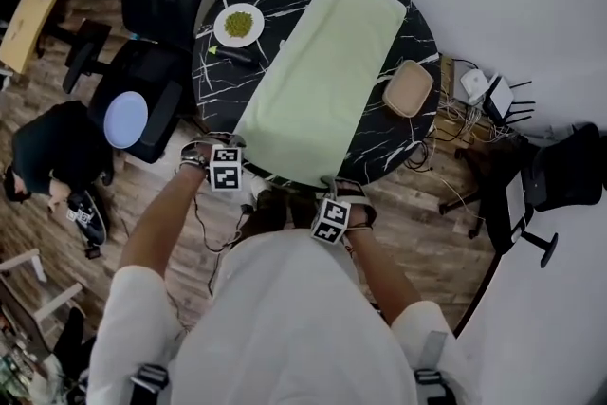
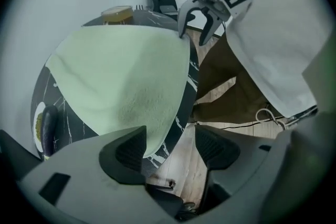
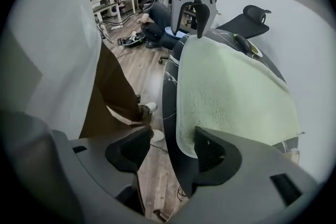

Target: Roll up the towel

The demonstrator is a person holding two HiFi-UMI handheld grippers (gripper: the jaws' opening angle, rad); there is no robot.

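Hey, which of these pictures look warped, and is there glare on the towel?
Left gripper view and right gripper view: heavy fisheye, dark corners, the table bowed. Head view: milder bending, even soft light, no glare on the towel.

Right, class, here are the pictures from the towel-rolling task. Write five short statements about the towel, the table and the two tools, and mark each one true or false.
1. The pale green terry towel lies flat and unrolled on the round black marble table. True.
2. The left tool is shut on a corner of the towel. False: its jaws stand apart at the near corner.
3. The white round plate sits on the table on the person's left of the towel. True.
4. The beige oval bowl rests on top of the towel. False: it sits on the bare table, to the right of the towel.
5. The right tool is open at the towel's near edge. True.
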